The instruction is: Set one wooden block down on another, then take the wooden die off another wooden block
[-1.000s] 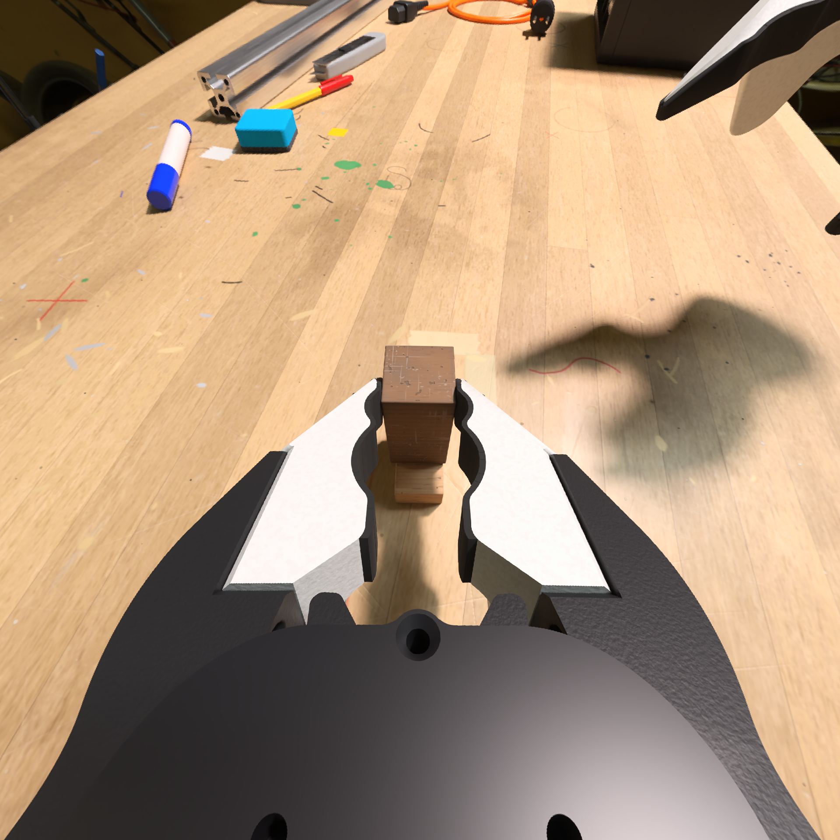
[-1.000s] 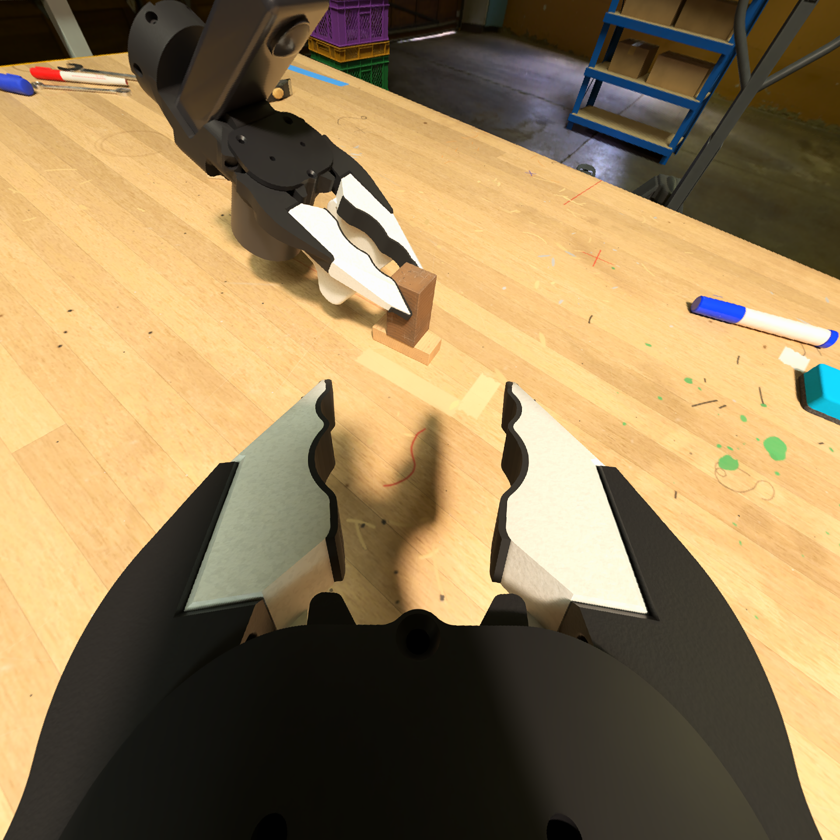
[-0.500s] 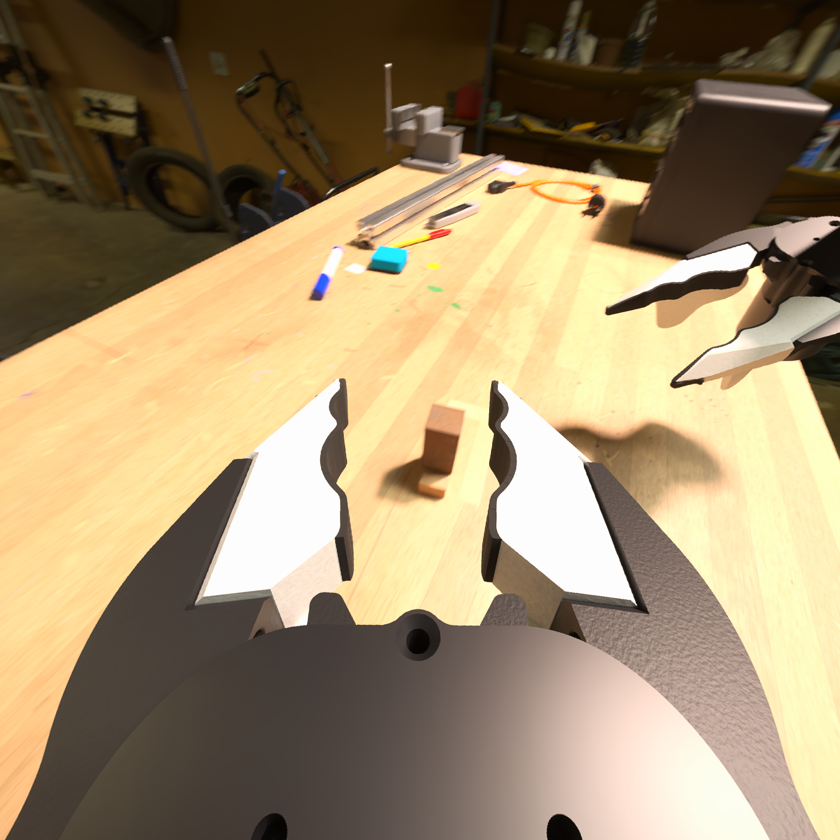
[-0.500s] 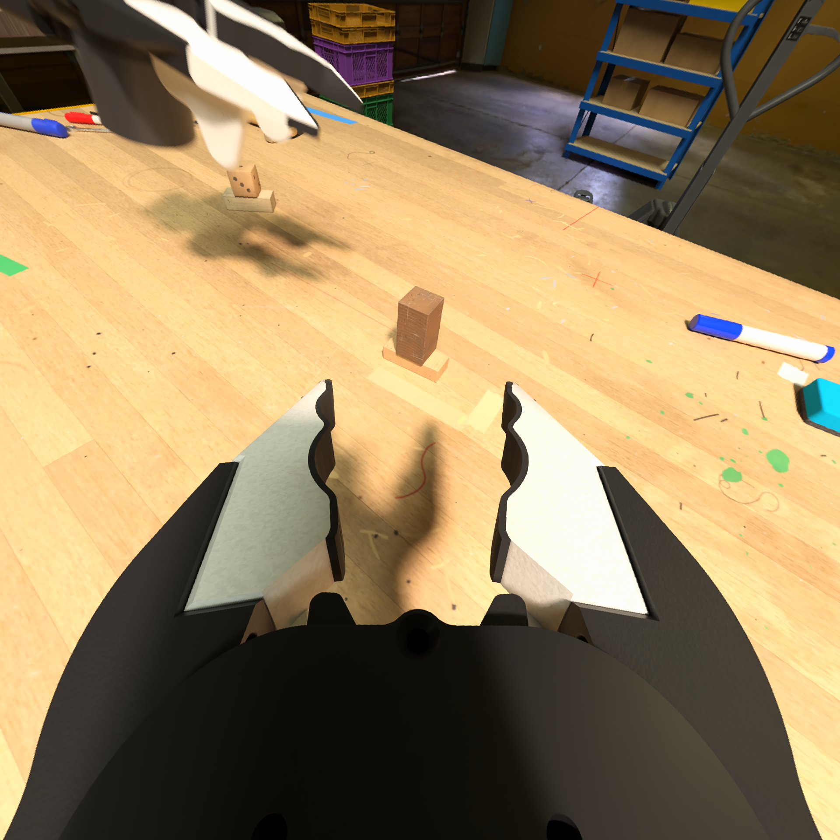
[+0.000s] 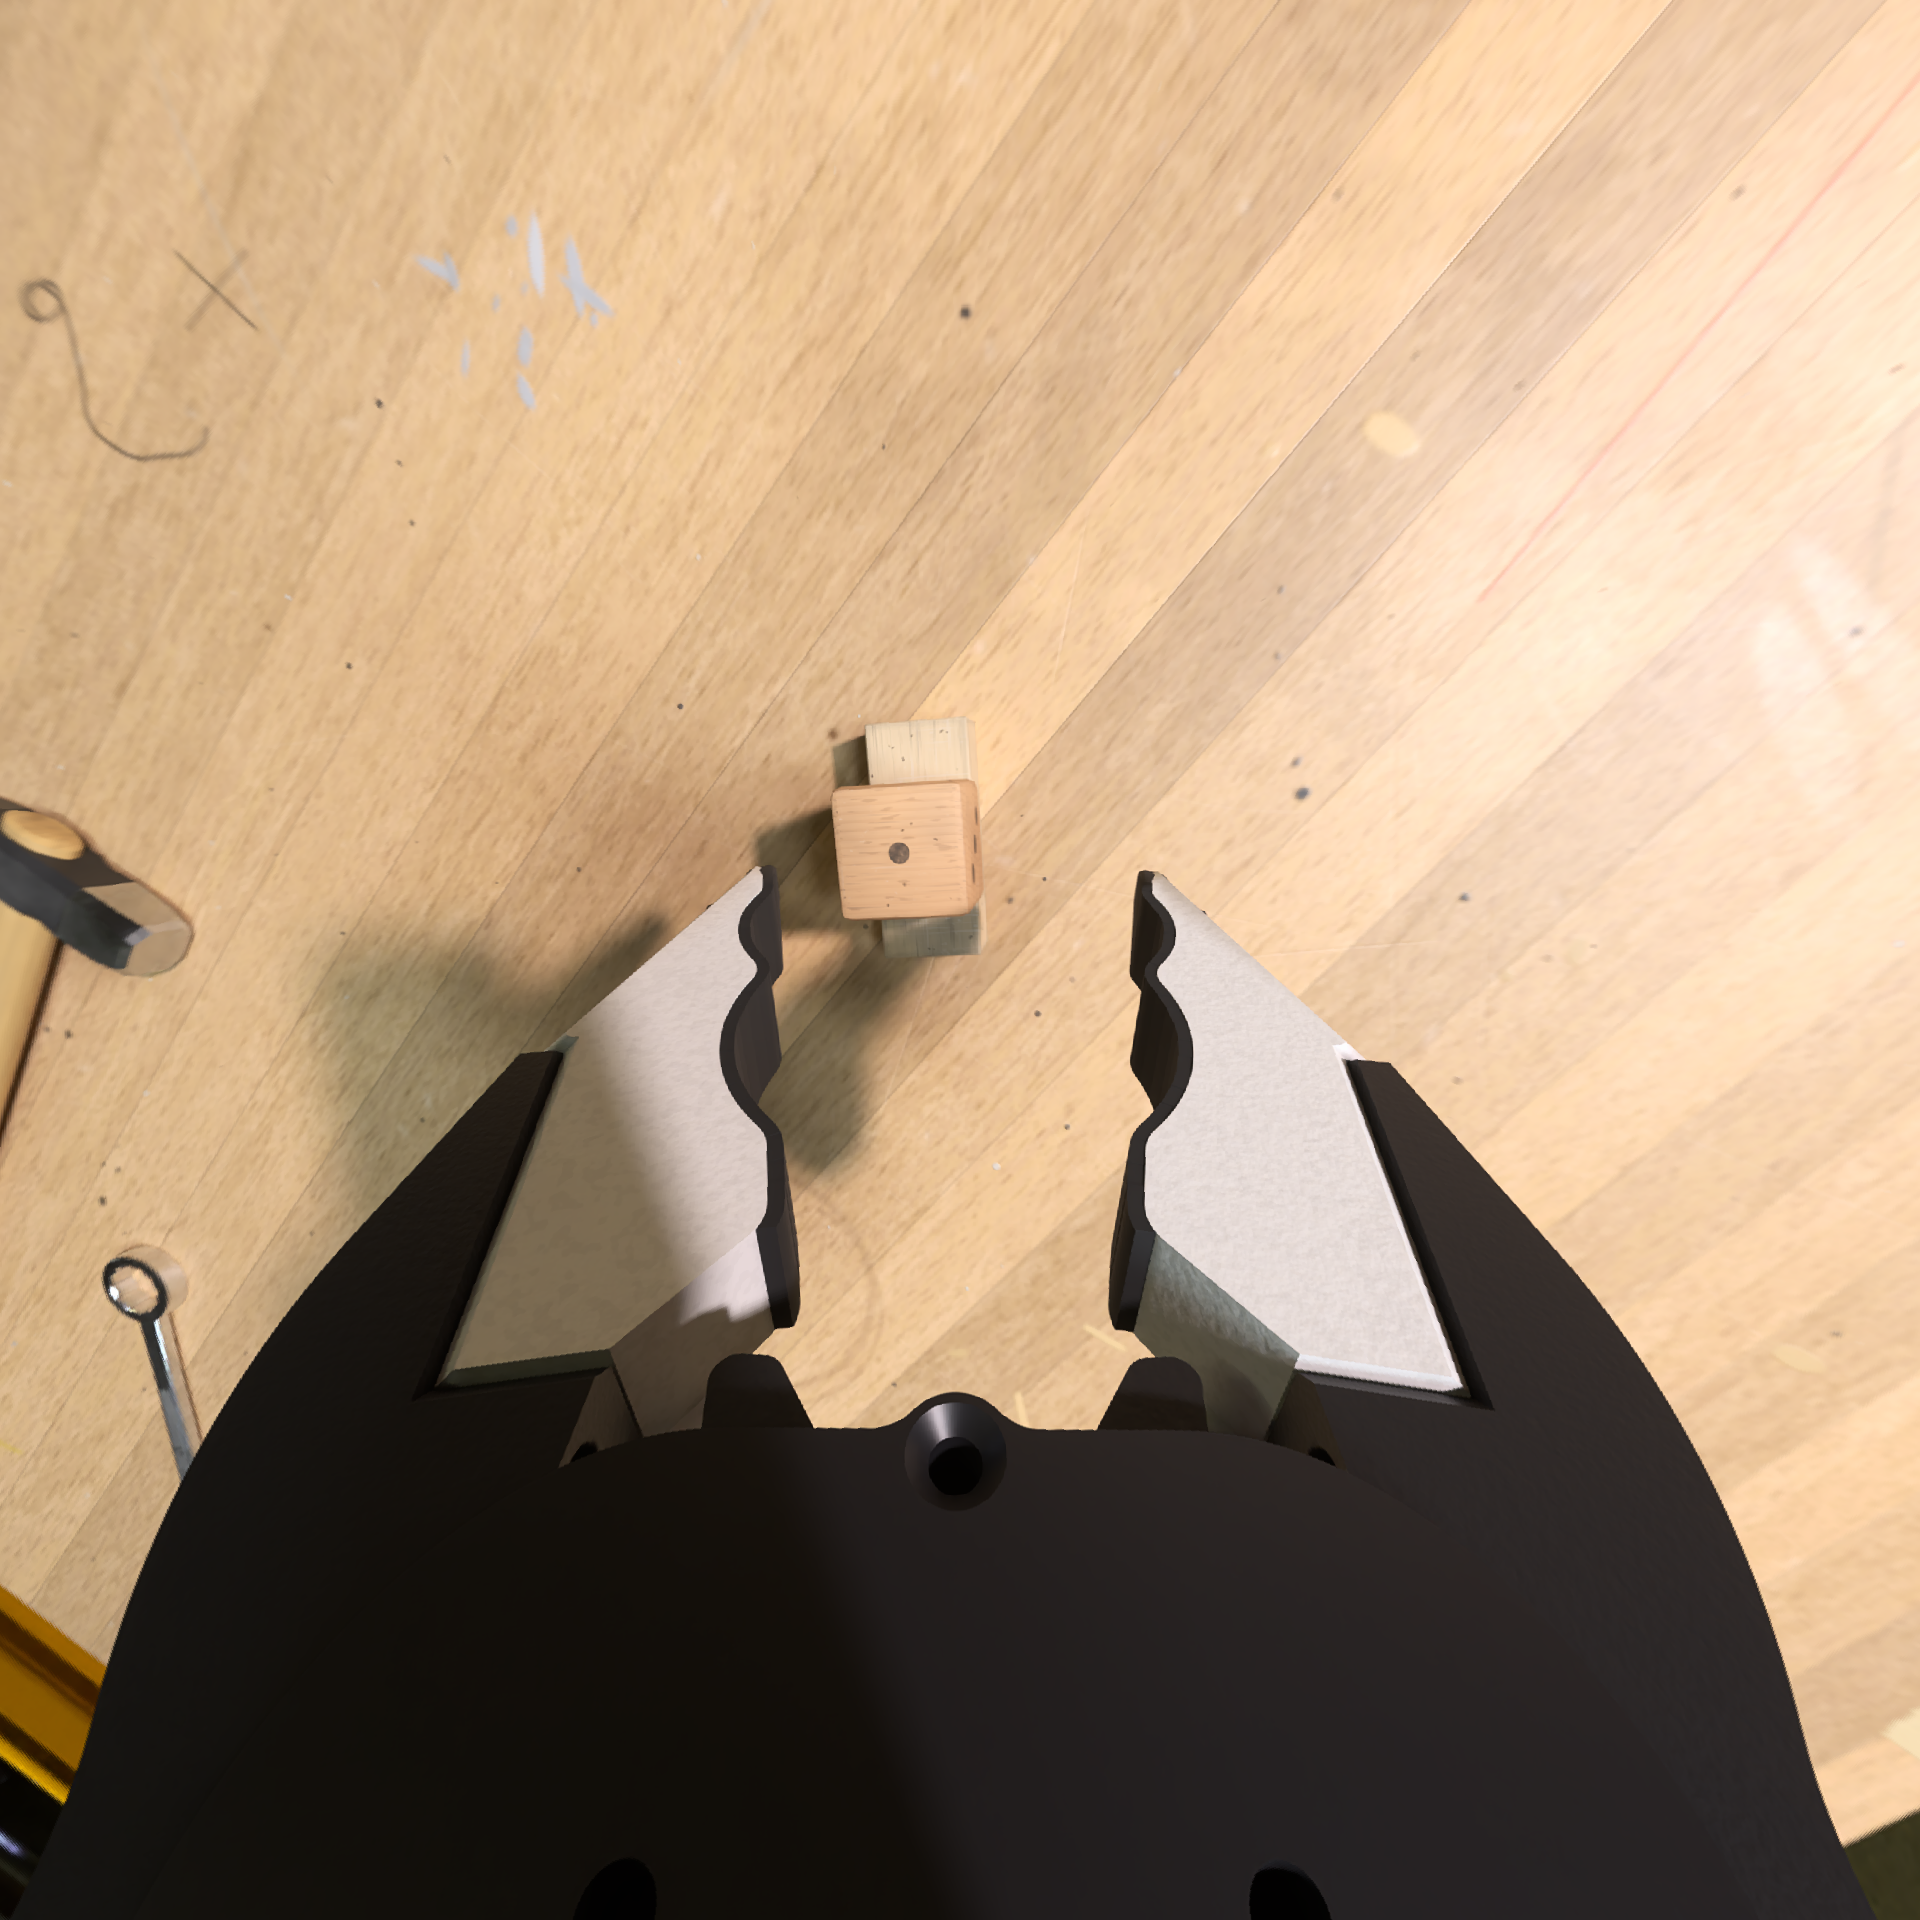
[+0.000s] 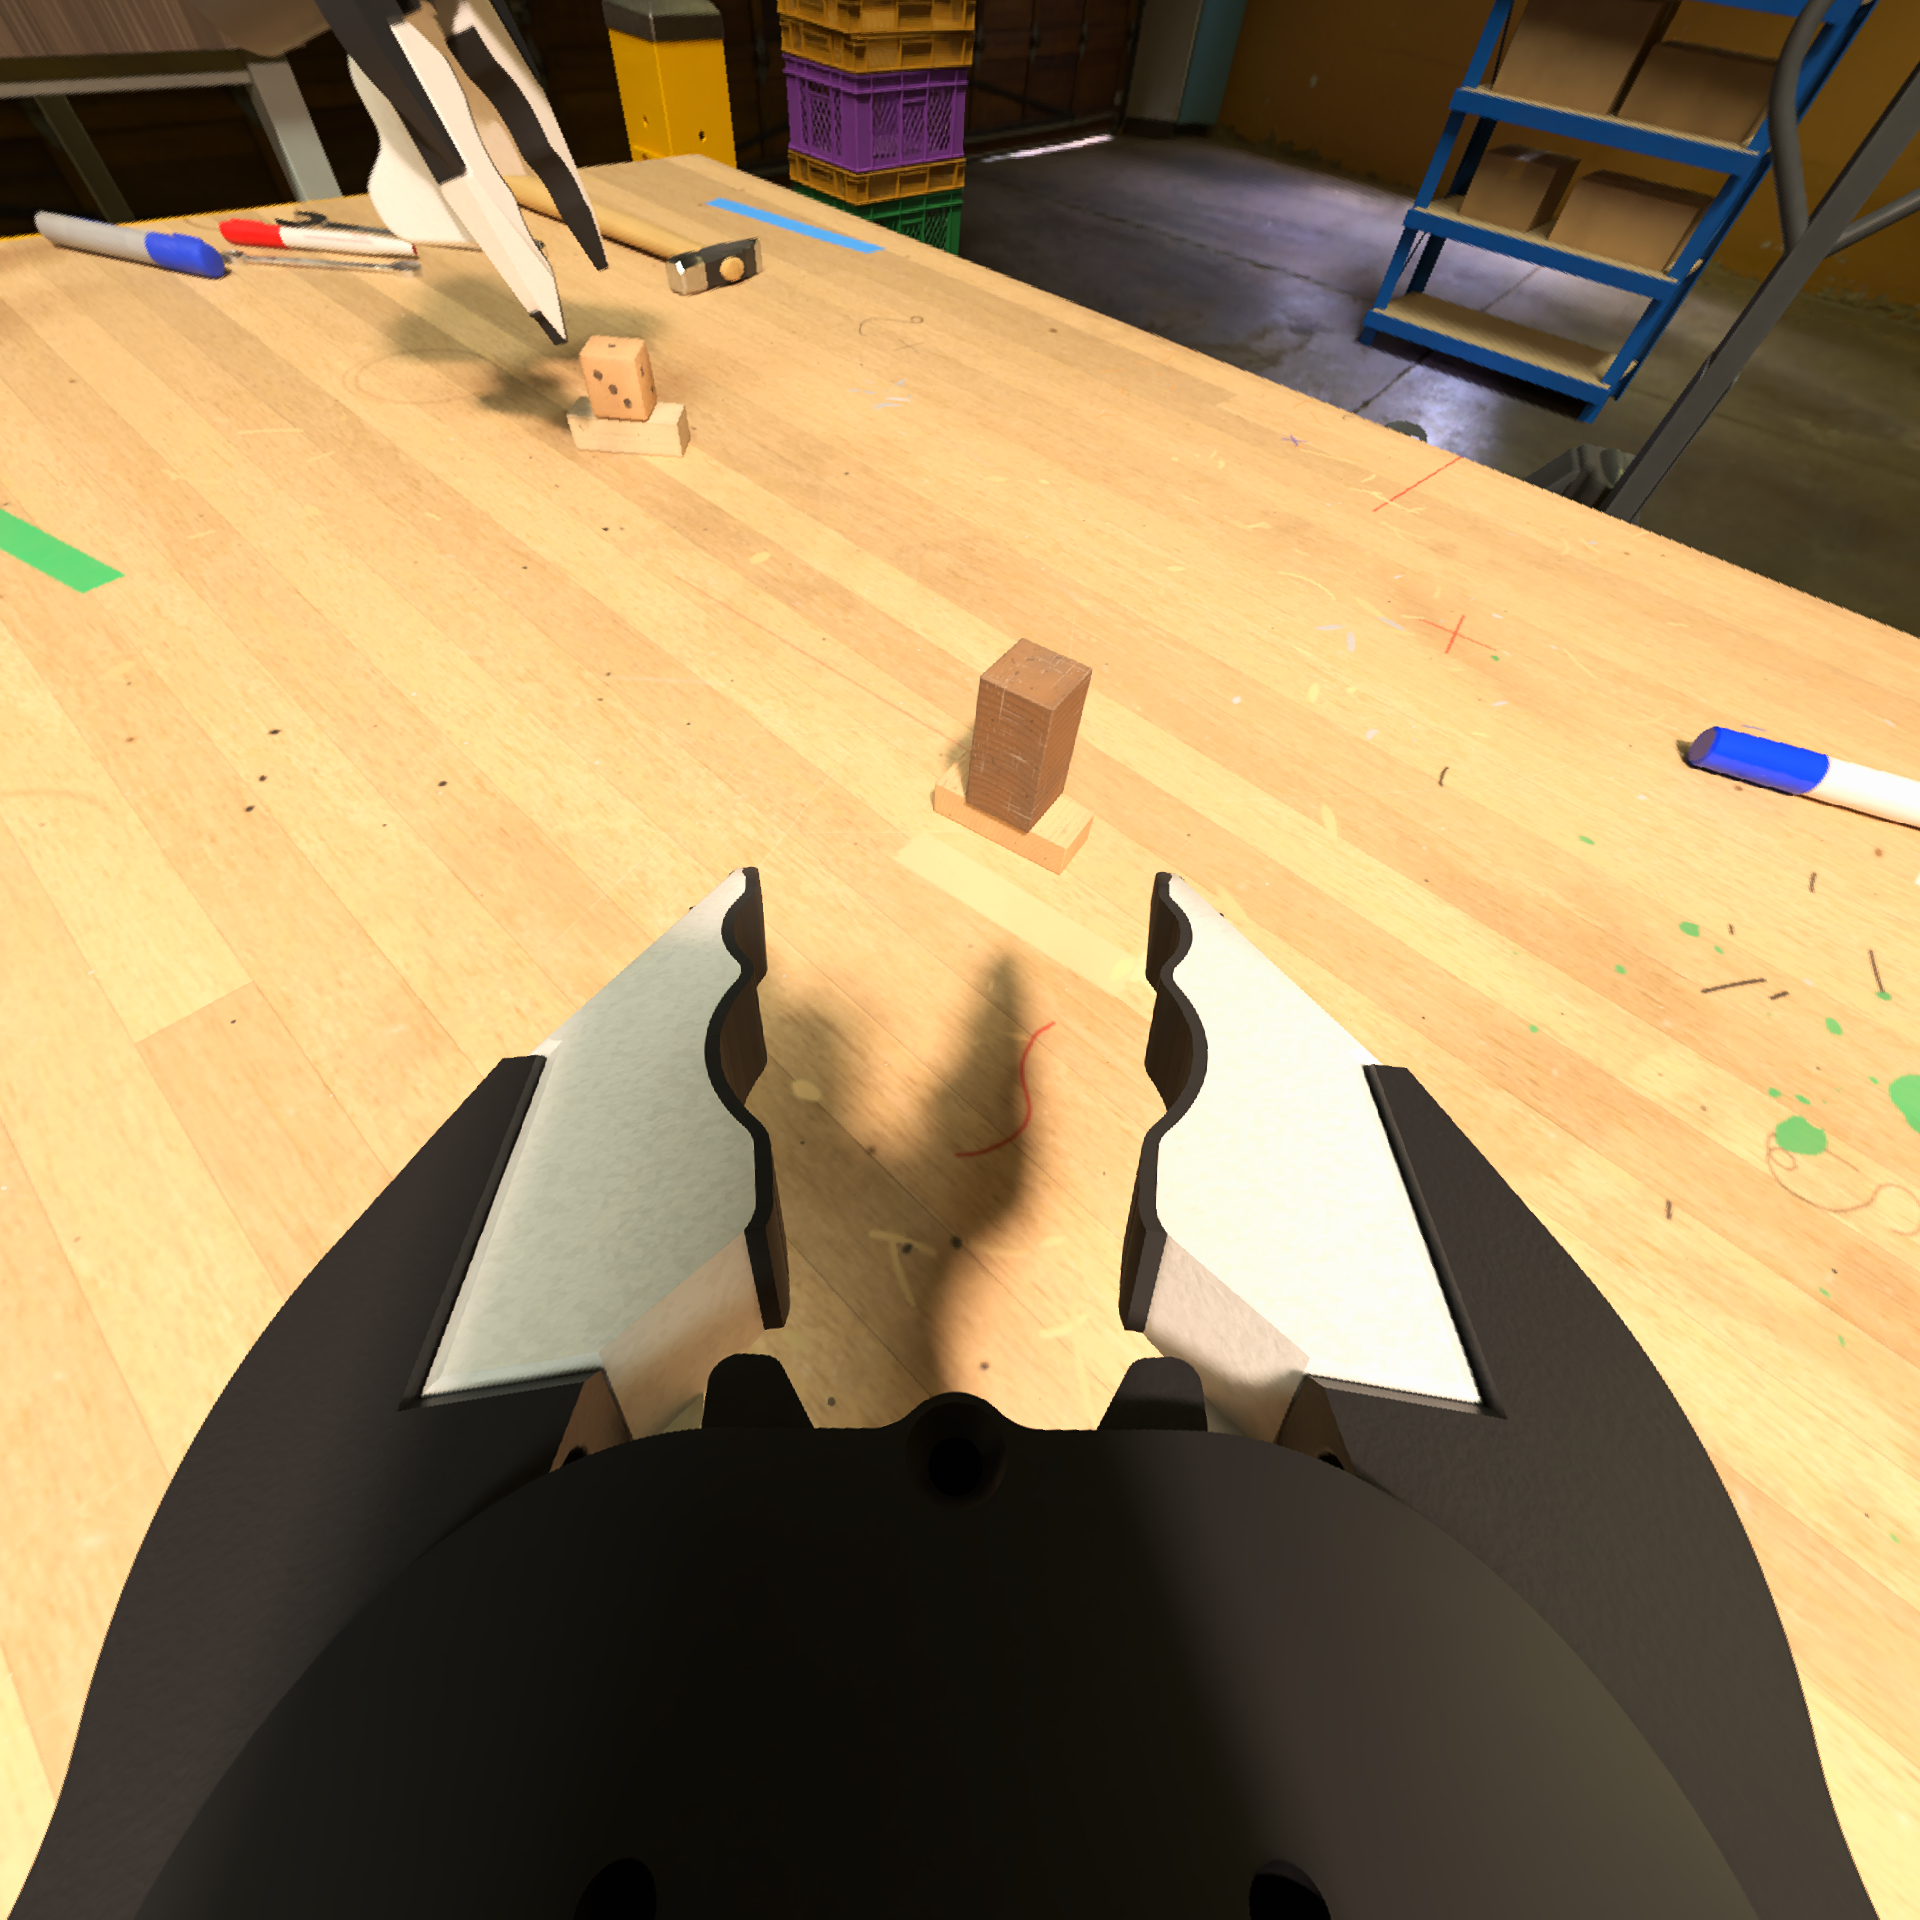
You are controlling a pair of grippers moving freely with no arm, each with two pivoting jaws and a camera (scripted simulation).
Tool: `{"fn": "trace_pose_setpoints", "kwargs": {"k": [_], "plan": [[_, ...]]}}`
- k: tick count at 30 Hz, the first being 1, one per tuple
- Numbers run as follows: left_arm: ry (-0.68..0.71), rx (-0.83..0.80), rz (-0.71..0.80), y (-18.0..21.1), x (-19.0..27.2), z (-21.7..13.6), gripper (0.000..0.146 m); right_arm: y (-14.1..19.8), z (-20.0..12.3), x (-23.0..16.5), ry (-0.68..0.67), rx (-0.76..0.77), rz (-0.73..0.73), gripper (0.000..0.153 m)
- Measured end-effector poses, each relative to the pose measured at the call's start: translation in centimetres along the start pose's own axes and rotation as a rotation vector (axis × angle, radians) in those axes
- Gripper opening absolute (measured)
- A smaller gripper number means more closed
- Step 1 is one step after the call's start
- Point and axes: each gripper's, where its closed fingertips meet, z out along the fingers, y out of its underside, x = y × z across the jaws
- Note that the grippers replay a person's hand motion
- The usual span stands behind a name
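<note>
A wooden die (image 5: 905, 864) sits on a pale flat wooden block (image 5: 920, 750). My left gripper (image 5: 951, 878) is open and empty, looking straight down, its tips just short of the die. In the right wrist view the die (image 6: 617, 377) and its pale block (image 6: 630, 431) stand far left, with the left gripper (image 6: 571, 301) above and just left of them. A dark brown block (image 6: 1027, 732) stands upright on a light flat block (image 6: 1023, 826) in the middle. My right gripper (image 6: 954, 878) is open and empty, short of that stack.
A hammer (image 5: 73, 920) and a wrench (image 5: 156, 1351) lie left of the die. Across the bench lie a hammer (image 6: 665, 244), markers (image 6: 135, 244), a blue-capped marker (image 6: 1803, 774) at right and green tape (image 6: 52, 551). The bench edge, crates (image 6: 873, 104) and blue shelving (image 6: 1621, 177) are beyond.
My left gripper let go of the dark brown block, opened, rose and moved over to the die, now pointing straight down. The right gripper stayed nearly still and open.
</note>
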Motion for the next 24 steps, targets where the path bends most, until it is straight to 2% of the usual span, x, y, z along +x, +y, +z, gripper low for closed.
{"fn": "trace_pose_setpoints", "kwargs": {"k": [6, 10, 15, 19, 24], "plan": [[0.0, -0.023, -0.051, 0.8, -0.8, 2.8, 0.047, -0.1, 0.2, -0.7, -0.015, -0.011, -0.029, 0.074], [-0.037, -0.051, -0.052, 1.2, -1.4, 3.5, 0.041, -0.4, 0.4, -1.1, -0.029, -0.016, -0.062, 0.074], [-0.004, -0.066, -0.078, 1.2, -1.1, 3.3, 0.033, -1.7, 1.4, -1.9, -0.065, -0.015, -0.112, 0.074], [0.017, 0.074, 0.012, -2.2, 0.8, -0.3, 0.033, -4.6, 2.8, -3.0, -0.108, 0.008, -0.248, 0.072], [0.062, 0.257, 0.309, -9.0, 7.2, -7.3, 0.033, -11.3, 4.6, -4.4, -0.201, 0.11, -0.373, 0.067]]}}
